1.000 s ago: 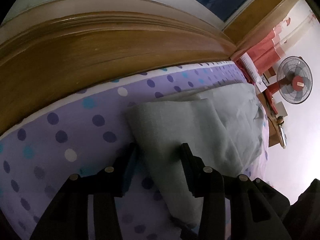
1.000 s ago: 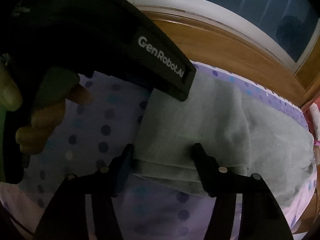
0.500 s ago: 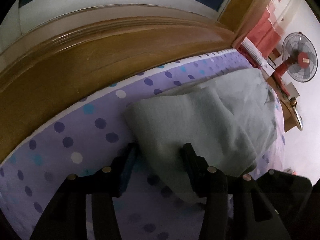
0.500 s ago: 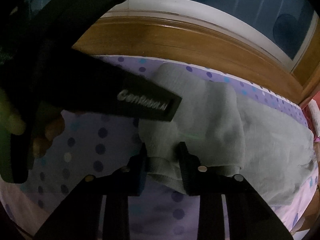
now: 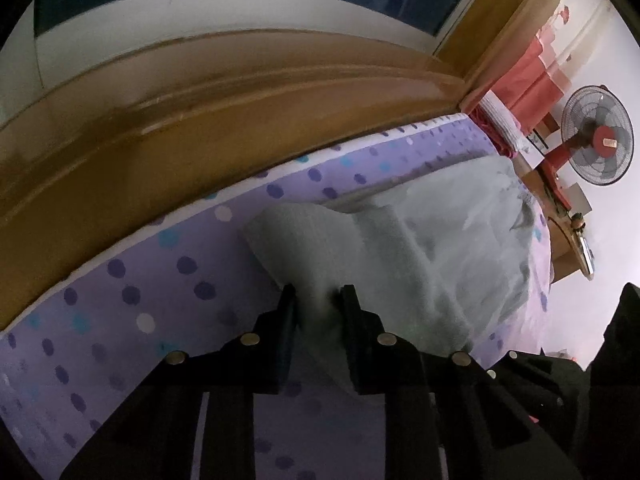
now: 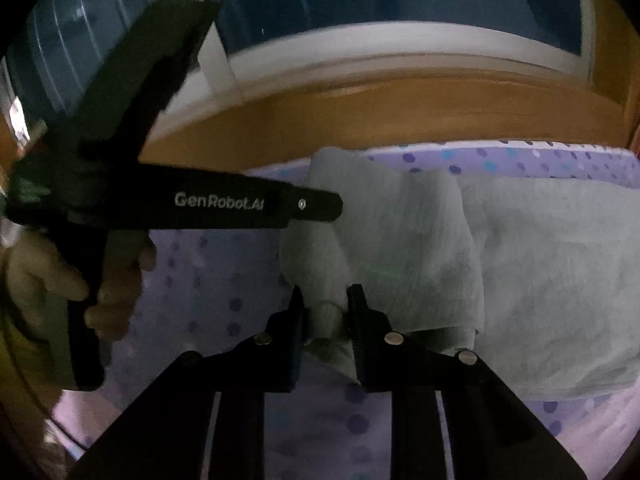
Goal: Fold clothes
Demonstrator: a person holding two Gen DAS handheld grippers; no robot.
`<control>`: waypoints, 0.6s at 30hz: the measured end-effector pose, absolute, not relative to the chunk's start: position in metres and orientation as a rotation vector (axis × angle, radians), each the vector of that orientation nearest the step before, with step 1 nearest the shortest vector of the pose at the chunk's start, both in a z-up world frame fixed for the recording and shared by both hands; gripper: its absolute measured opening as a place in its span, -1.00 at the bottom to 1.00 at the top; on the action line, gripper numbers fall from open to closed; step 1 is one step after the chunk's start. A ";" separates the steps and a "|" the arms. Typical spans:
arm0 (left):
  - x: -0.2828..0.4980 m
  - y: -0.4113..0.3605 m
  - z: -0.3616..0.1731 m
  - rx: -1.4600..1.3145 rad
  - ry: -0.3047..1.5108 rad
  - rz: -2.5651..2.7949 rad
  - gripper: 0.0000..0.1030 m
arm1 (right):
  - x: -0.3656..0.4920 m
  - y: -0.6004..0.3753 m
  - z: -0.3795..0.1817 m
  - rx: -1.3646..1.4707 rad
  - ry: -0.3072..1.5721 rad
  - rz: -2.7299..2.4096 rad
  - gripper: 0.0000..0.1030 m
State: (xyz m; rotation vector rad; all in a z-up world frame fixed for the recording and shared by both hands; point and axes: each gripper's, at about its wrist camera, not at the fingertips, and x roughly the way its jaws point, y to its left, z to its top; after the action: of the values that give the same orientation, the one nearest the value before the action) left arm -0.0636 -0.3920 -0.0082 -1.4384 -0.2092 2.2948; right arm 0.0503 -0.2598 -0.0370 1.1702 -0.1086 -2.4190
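Observation:
A pale grey garment [image 5: 460, 232] lies partly folded on a purple polka-dot bed sheet [image 5: 140, 300]. My left gripper [image 5: 318, 294] pinches the near corner of its folded end, and the jaws are still closing with cloth bunched between the fingers. In the right wrist view the same garment [image 6: 540, 280] spreads to the right. My right gripper [image 6: 326, 292] grips the folded end's near edge, its jaws also closing on a wad of cloth. One of the left gripper's fingers [image 6: 312, 204] reaches in from the left onto the fold's far corner, held by a person's hand [image 6: 40, 280].
A wooden headboard [image 5: 200, 120] runs along the far side of the bed, with a window above it [image 6: 400, 8]. A standing fan [image 5: 596, 136], red cloth [image 5: 528, 80] and a wooden side table [image 5: 568, 236] stand beyond the bed's right end.
Both grippers' jaws have narrowed from wide around the folded edge to pinching it. Both have risen a little, lifting the fold off the sheet, and the right one has rolled.

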 end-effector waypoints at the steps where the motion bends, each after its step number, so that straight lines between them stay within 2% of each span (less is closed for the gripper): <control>1: -0.064 -0.388 -0.002 -1.434 -0.202 2.299 -0.59 | 0.051 -0.254 -0.033 1.146 -0.147 -2.410 -0.63; 11: -0.077 -0.320 0.046 -1.368 -0.106 2.323 -0.59 | 0.043 -0.173 -0.016 1.024 -0.510 -2.340 -0.69; 18: -0.101 -0.231 0.026 -1.397 0.018 2.257 -0.59 | 0.017 -0.103 -0.043 1.070 -0.649 -2.424 -0.71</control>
State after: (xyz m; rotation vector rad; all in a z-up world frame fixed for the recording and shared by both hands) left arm -0.1005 -0.2307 0.0260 -1.3967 0.0175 2.2566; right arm 0.0168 -0.1029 -0.0426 1.0701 -0.6486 -2.4241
